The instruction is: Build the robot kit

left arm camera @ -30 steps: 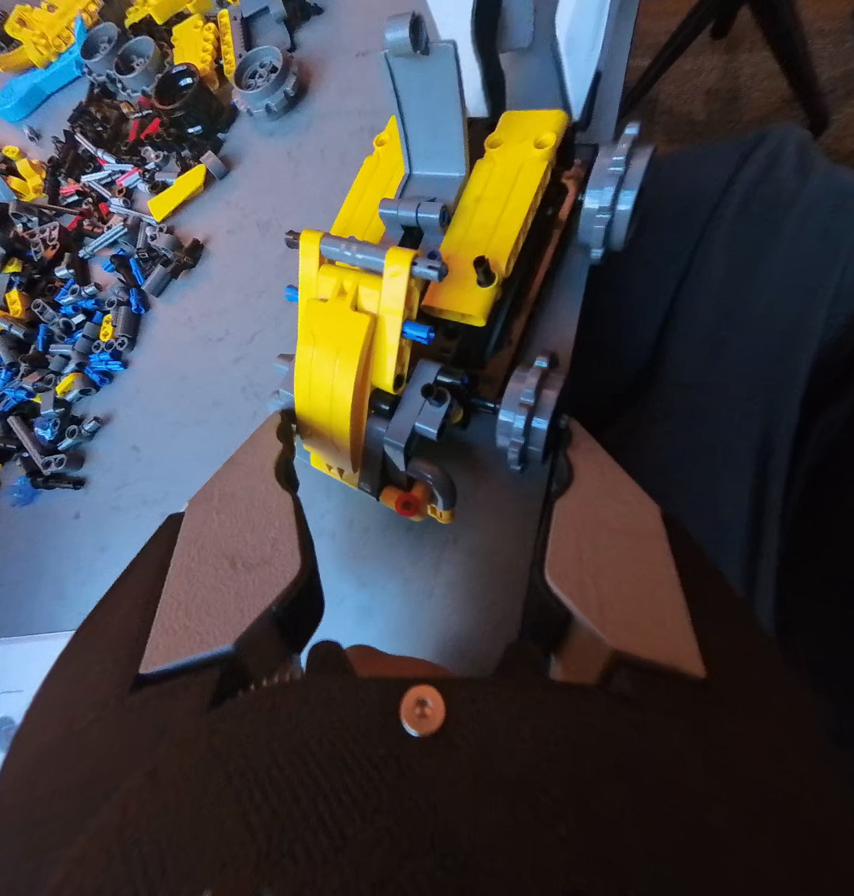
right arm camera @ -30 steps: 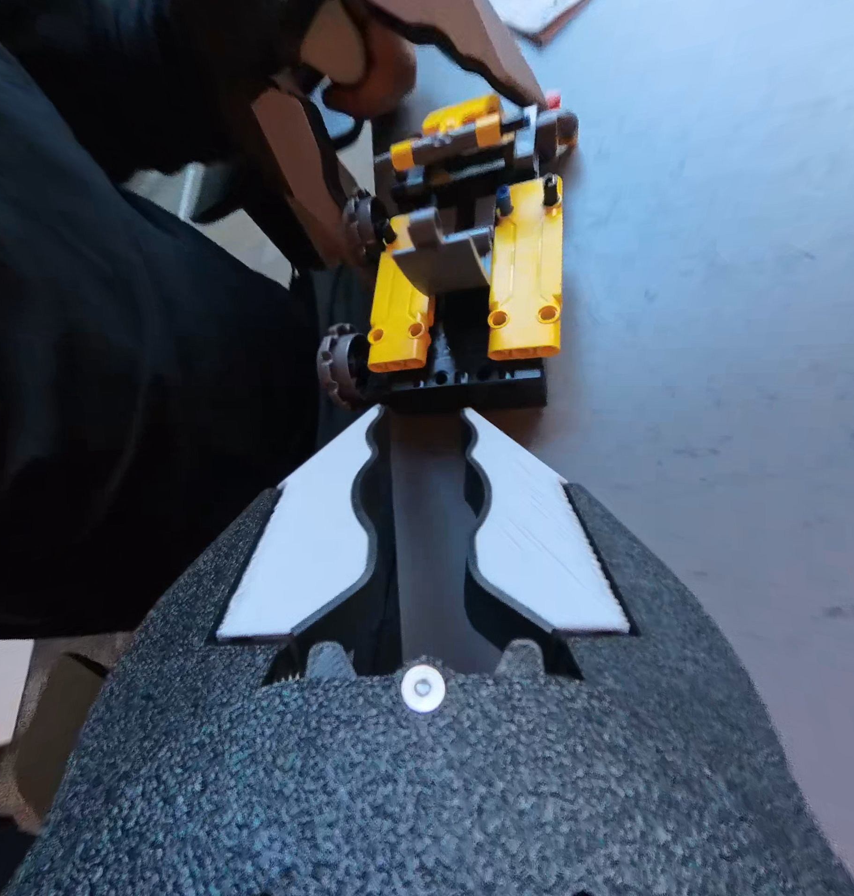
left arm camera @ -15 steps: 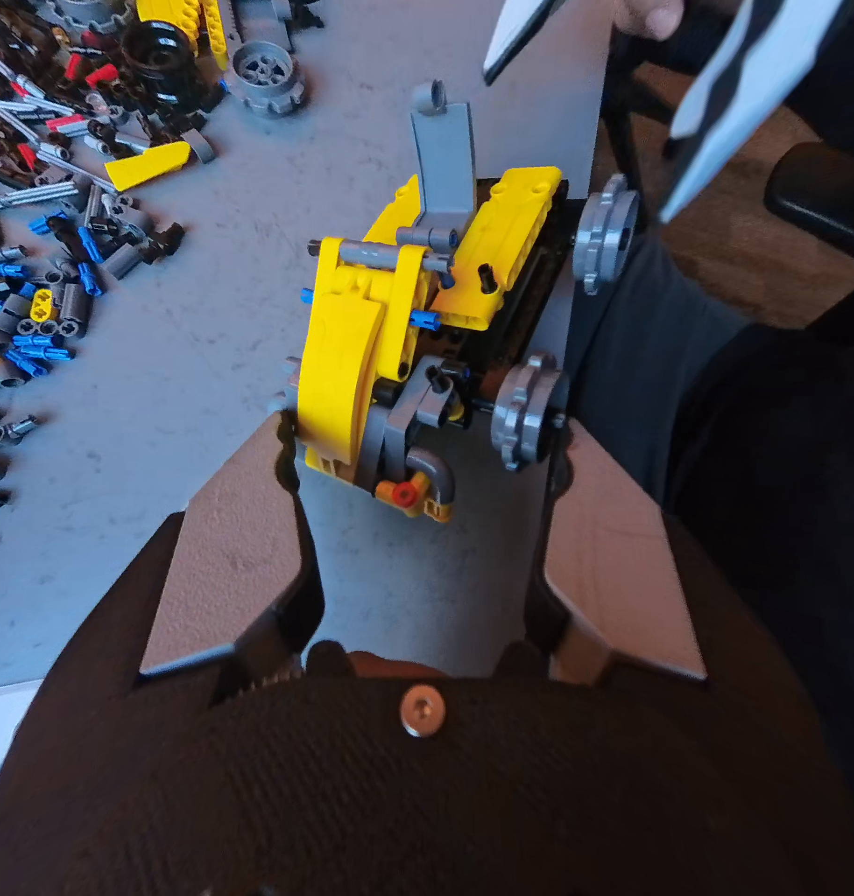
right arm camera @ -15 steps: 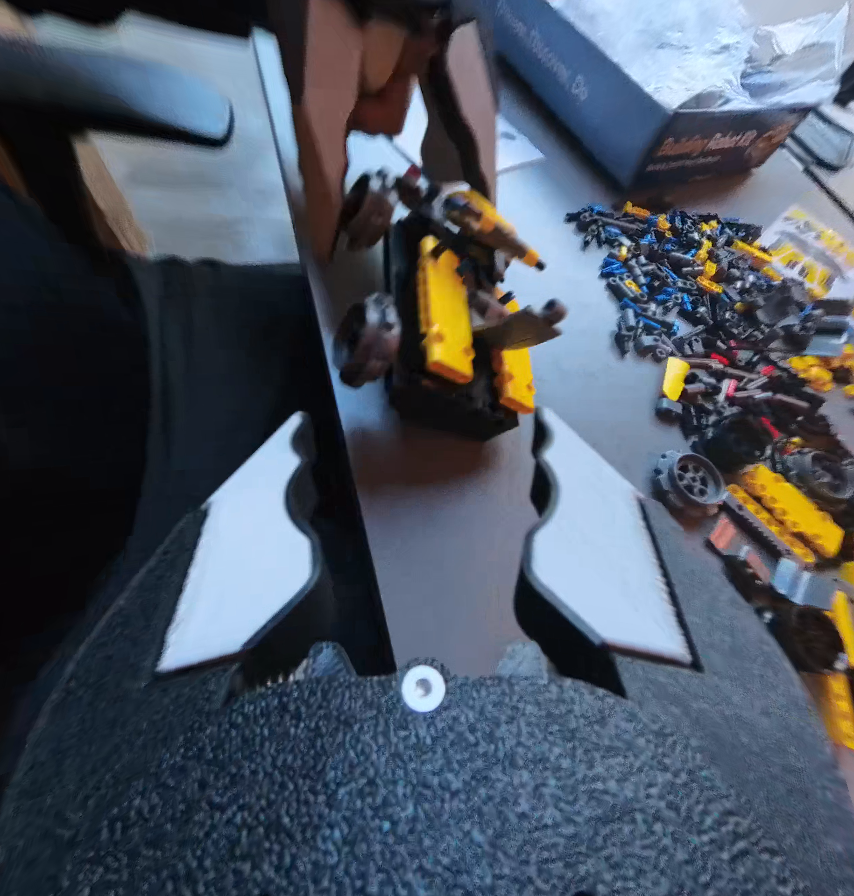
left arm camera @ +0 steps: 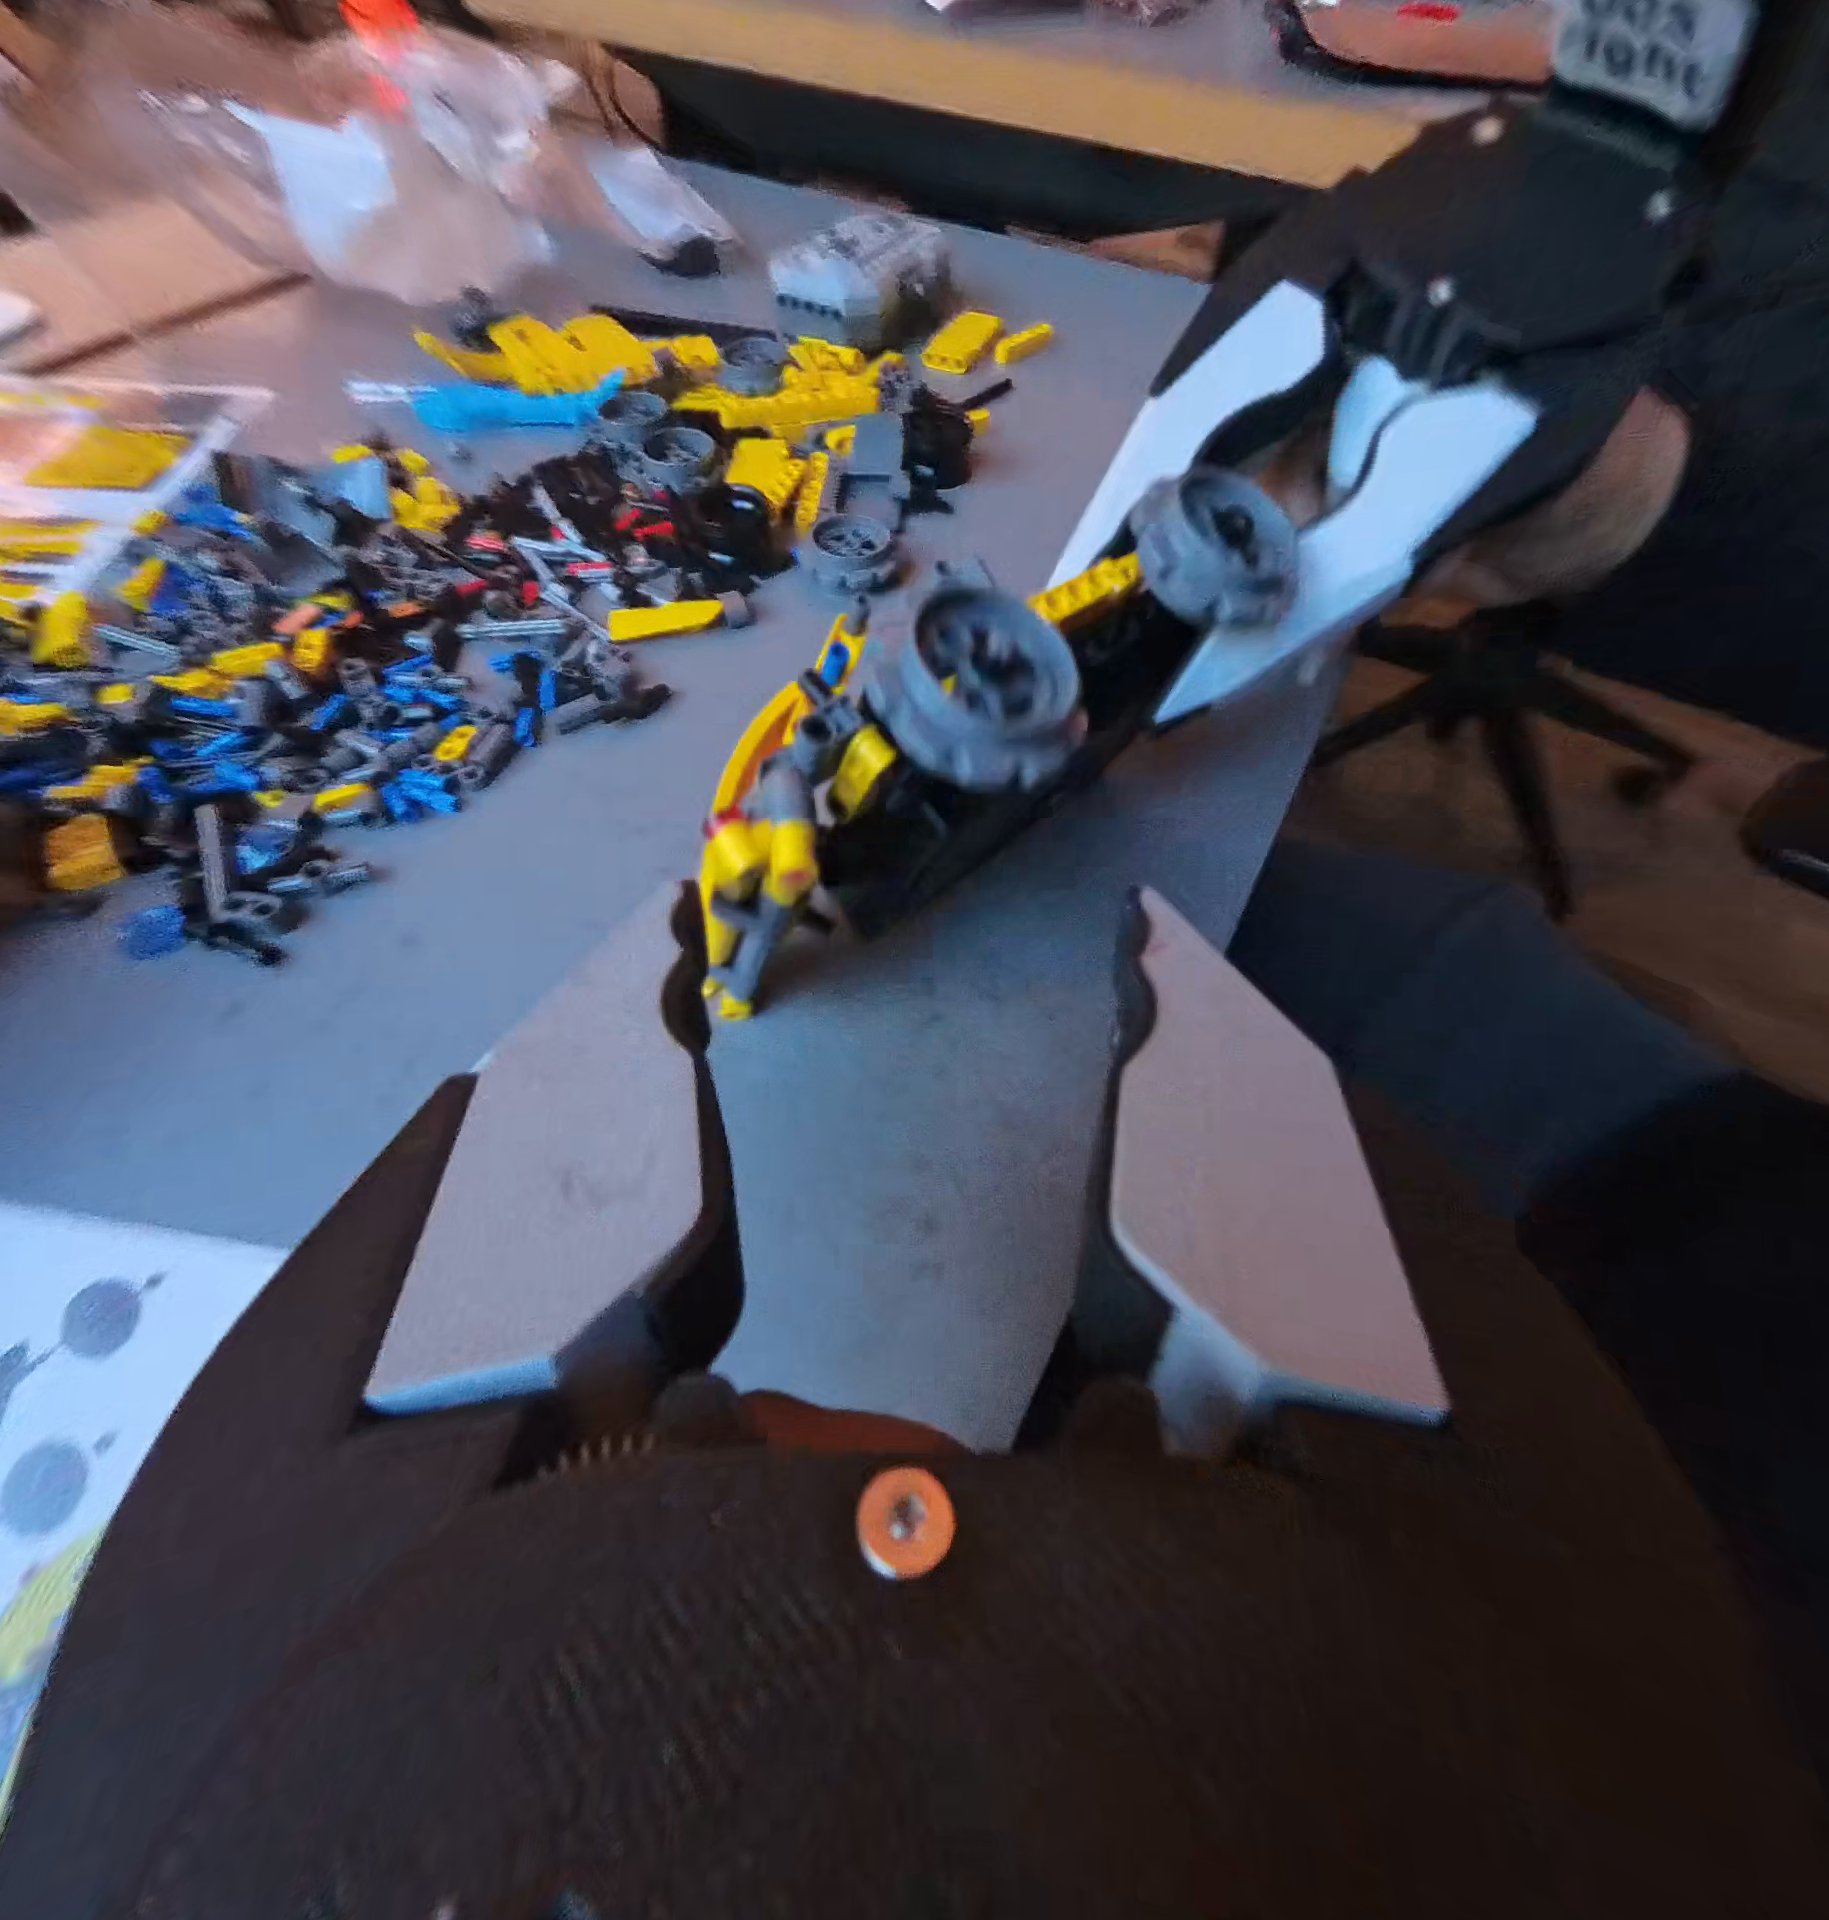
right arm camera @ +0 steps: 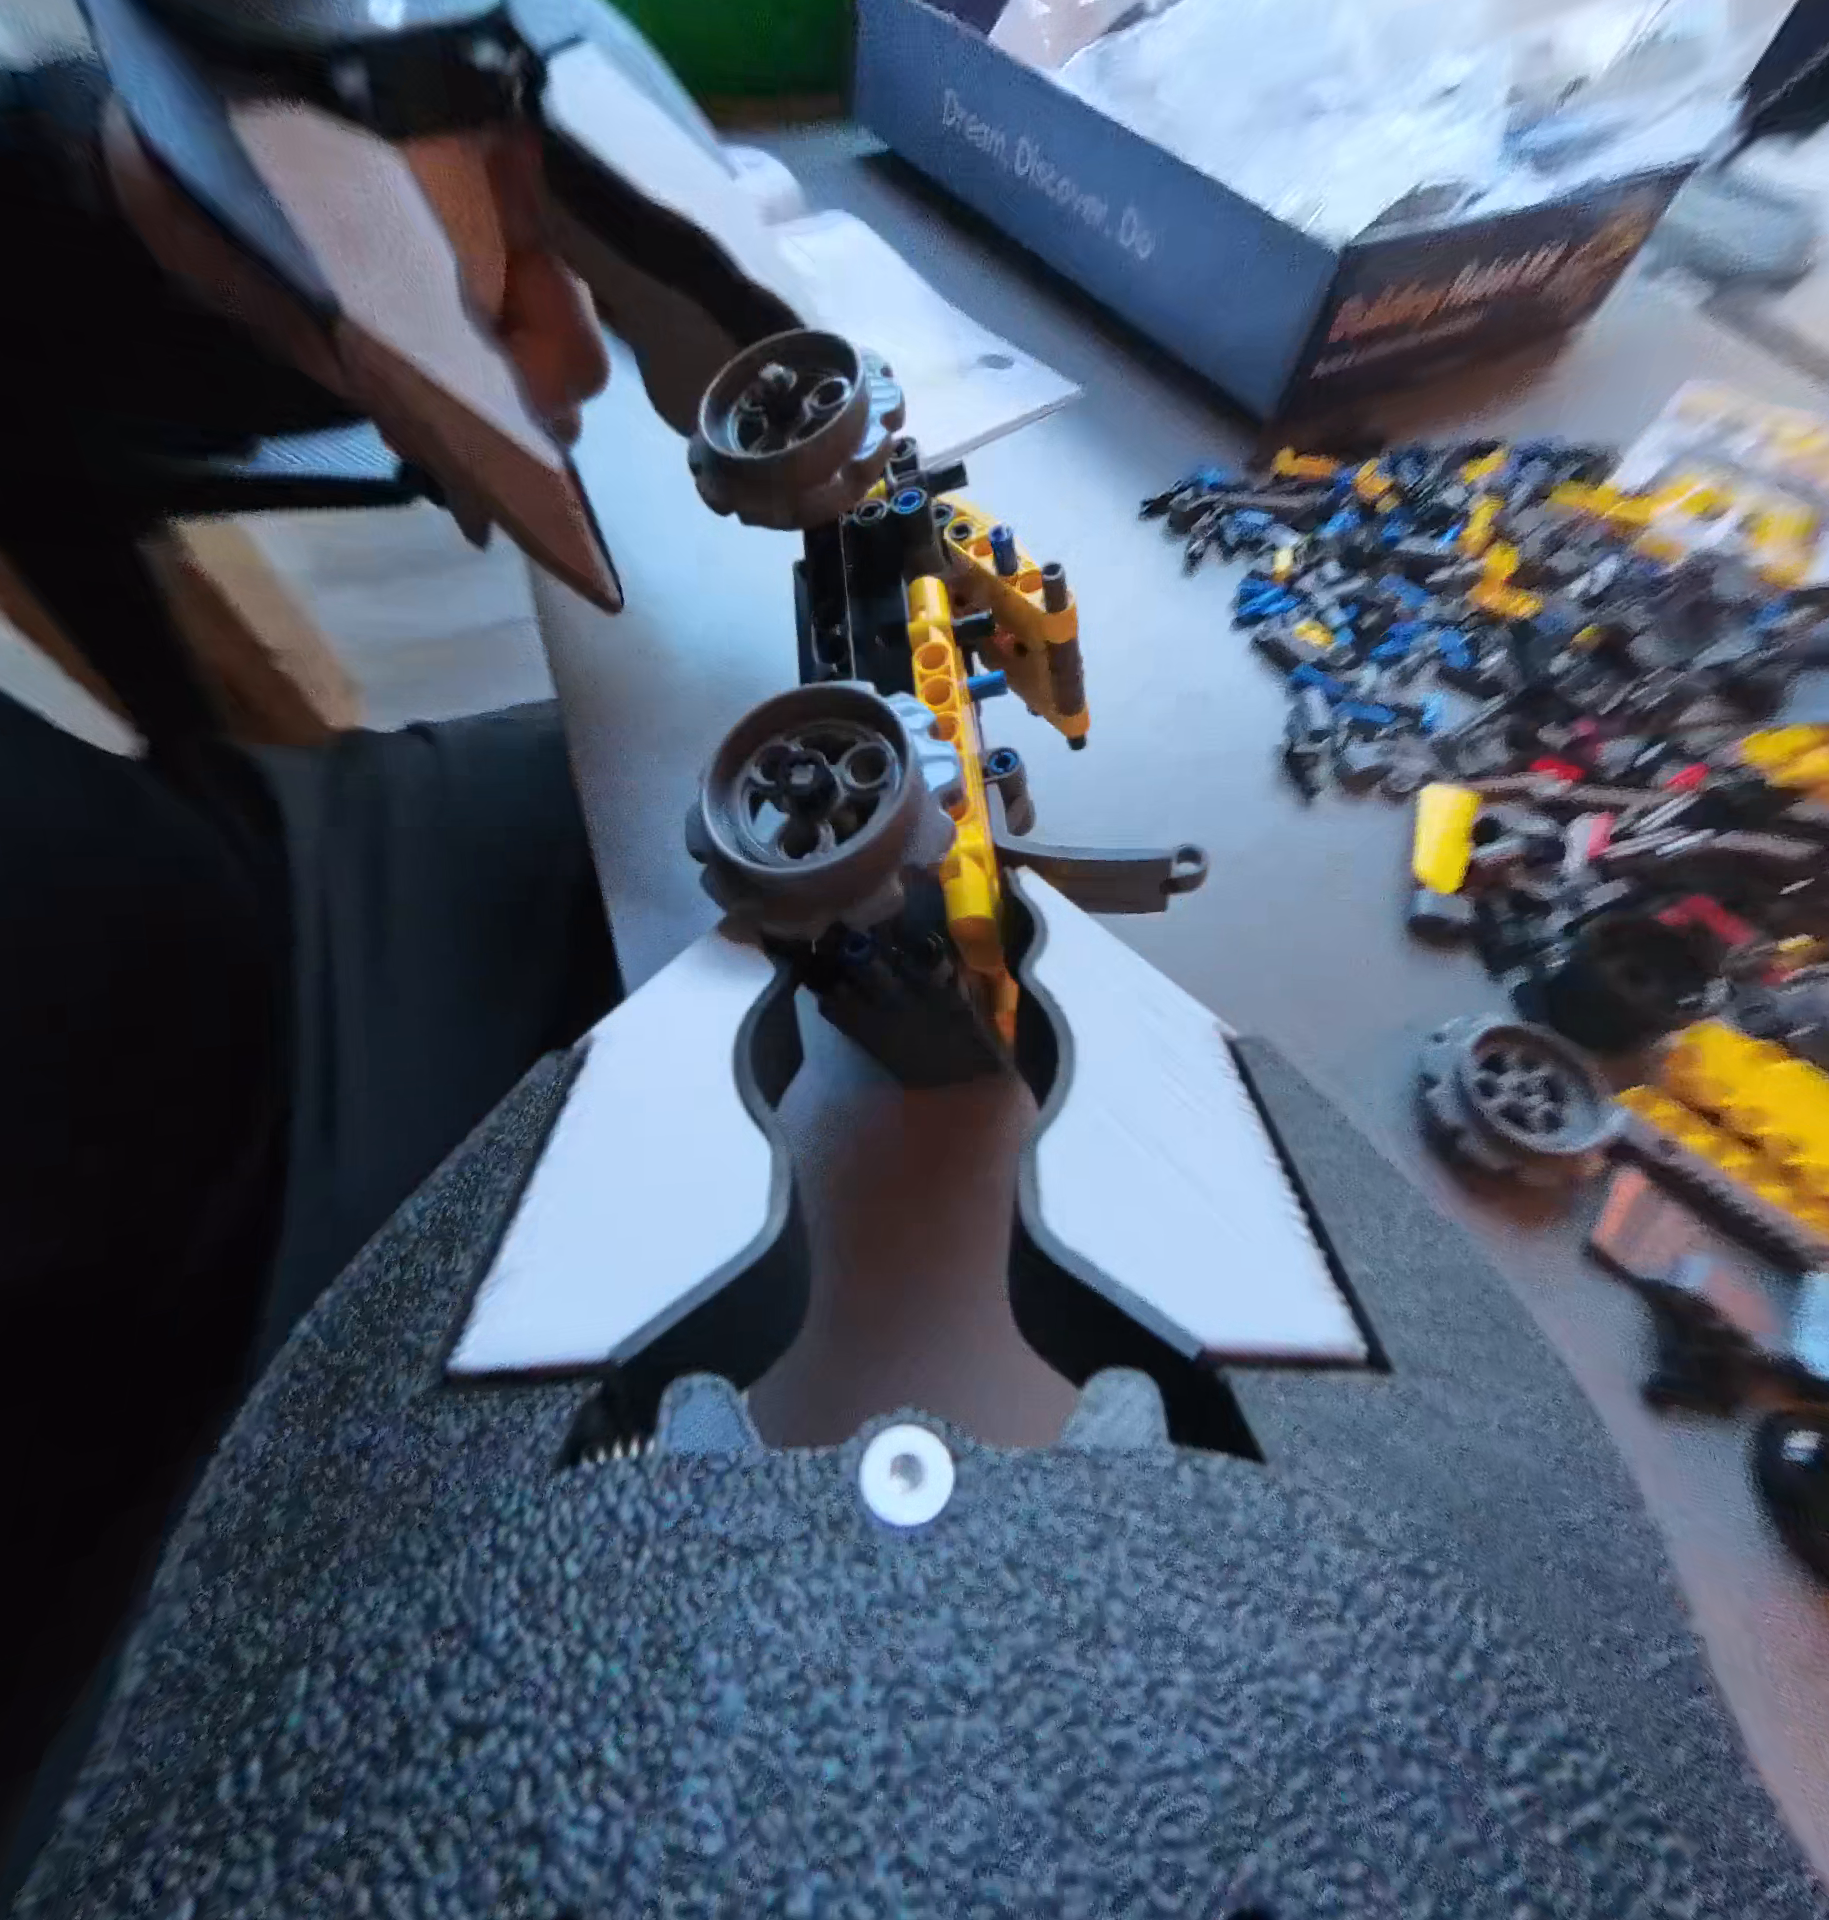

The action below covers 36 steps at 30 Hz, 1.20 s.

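A half-built yellow and black brick vehicle (left arm camera: 920,748) with two grey wheels lies tipped, wheels upward, near the grey table's (left arm camera: 868,1195) right edge. My right gripper (right arm camera: 894,935), with white pads, is shut on the vehicle's black rear end (right arm camera: 889,997); it also shows in the left wrist view (left arm camera: 1232,561) at the far end of the vehicle. My left gripper (left arm camera: 910,925), with brown pads, is open. Its left fingertip (left arm camera: 681,935) is right beside the vehicle's yellow front end, not gripping it. It shows in the right wrist view (right arm camera: 474,395) above the front wheel.
A wide pile of loose yellow, blue, black and grey pieces (left arm camera: 370,665) covers the table left of the vehicle. A loose grey wheel (right arm camera: 1523,1091) and a dark open box (right arm camera: 1201,239) show in the right wrist view. A printed sheet (left arm camera: 58,1455) lies near left. A person's dark clothing (left arm camera: 1512,1091) is past the table edge.
The right gripper opened wide, then closed on the vehicle's rear end. The vehicle has tipped from upright to wheels up. The left gripper's jaws no longer flank the vehicle, and it has drawn back.
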Tool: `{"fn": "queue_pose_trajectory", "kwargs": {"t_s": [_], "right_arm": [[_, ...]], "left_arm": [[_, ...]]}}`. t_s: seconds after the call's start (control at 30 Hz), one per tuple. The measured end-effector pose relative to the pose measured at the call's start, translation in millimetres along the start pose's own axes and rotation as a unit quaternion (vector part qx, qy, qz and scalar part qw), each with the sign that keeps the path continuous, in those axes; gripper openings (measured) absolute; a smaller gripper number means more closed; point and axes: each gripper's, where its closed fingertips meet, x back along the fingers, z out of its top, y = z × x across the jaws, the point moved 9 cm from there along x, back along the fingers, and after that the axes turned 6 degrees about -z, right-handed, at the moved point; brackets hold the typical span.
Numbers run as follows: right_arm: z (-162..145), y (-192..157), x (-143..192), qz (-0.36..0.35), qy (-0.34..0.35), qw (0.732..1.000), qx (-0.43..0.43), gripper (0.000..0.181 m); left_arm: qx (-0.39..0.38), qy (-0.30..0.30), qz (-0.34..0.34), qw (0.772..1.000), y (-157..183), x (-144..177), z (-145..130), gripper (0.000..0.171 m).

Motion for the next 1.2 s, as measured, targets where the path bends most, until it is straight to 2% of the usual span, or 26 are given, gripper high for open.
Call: {"fn": "queue_pose_trajectory", "kwargs": {"t_s": [0.1,0.13,0.17,0.23,0.33,0.37,0.47,0.53,0.6,0.63,0.7,0.77,0.83,0.87,0.93,1.03,1.13,1.17,1.2], "right_arm": [[-1,14,0,0.083,-0.009,0.993,-0.088,0.036],[0,20,0,0.116,-0.011,0.986,-0.119,0.036],[1,25,-3,0.148,-0.018,0.978,-0.149,0.036],[3,35,-10,0.208,-0.038,0.956,-0.205,0.035],[8,52,-28,0.253,-0.067,0.909,-0.326,0.035],[9,56,-33,0.261,-0.071,0.899,-0.344,0.036],[9,58,-40,0.272,-0.079,0.891,-0.355,0.036],[6,60,-44,0.282,-0.087,0.869,-0.396,0.036],[5,66,-47,0.284,-0.090,0.847,-0.441,0.036],[6,71,-48,0.275,-0.087,0.845,-0.450,0.036],[10,77,-44,0.244,-0.090,0.863,-0.434,0.036],[11,81,-36,0.198,-0.104,0.885,-0.409,0.047],[12,83,-29,0.181,-0.106,0.892,-0.401,0.046],[12,84,-27,0.183,-0.106,0.888,-0.408,0.045],[14,85,-25,0.200,-0.104,0.879,-0.420,0.030],[13,93,-20,0.204,-0.128,0.867,-0.435,0.026],[4,104,-17,0.232,-0.160,0.835,-0.473,0.027],[3,108,-18,0.232,-0.161,0.828,-0.485,0.028],[3,111,-19,0.229,-0.160,0.825,-0.492,0.028]], "left_arm": [[-0.028,-0.053,0.008,0.998,-1,-4,-17,0.077],[-0.013,-0.077,0.001,0.997,-5,-7,-20,0.080],[0.011,-0.080,-0.018,0.997,-8,-10,-20,0.072],[0.052,-0.049,-0.081,0.994,-11,-11,-13,0.056],[0.104,-0.065,-0.086,0.989,-30,-13,-15,0.031],[0.120,-0.068,-0.096,0.986,-36,-12,-16,0.029],[0.154,-0.052,-0.114,0.980,-44,-9,-16,0.030],[0.167,-0.060,-0.112,0.978,-47,-9,-18,0.022],[0.175,-0.076,-0.119,0.974,-51,-13,-19,0.022],[0.180,-0.083,-0.126,0.972,-53,-15,-20,0.023],[0.207,-0.089,-0.137,0.965,-59,-20,-19,0.022],[0.244,-0.083,-0.162,0.953,-64,-21,-19,0.023],[0.271,-0.068,-0.174,0.944,-69,-20,-20,0.024],[0.285,-0.057,-0.175,0.941,-71,-19,-19,0.025],[0.327,-0.030,-0.186,0.926,-73,-22,-16,0.022],[0.408,0.012,-0.188,0.893,-71,-30,-18,0.025],[0.440,0.025,-0.218,0.871,-62,-34,-17,0.032],[0.430,0.028,-0.219,0.876,-60,-34,-17,0.032],[0.406,0.031,-0.199,0.891,-60,-32,-16,0.029]]}}
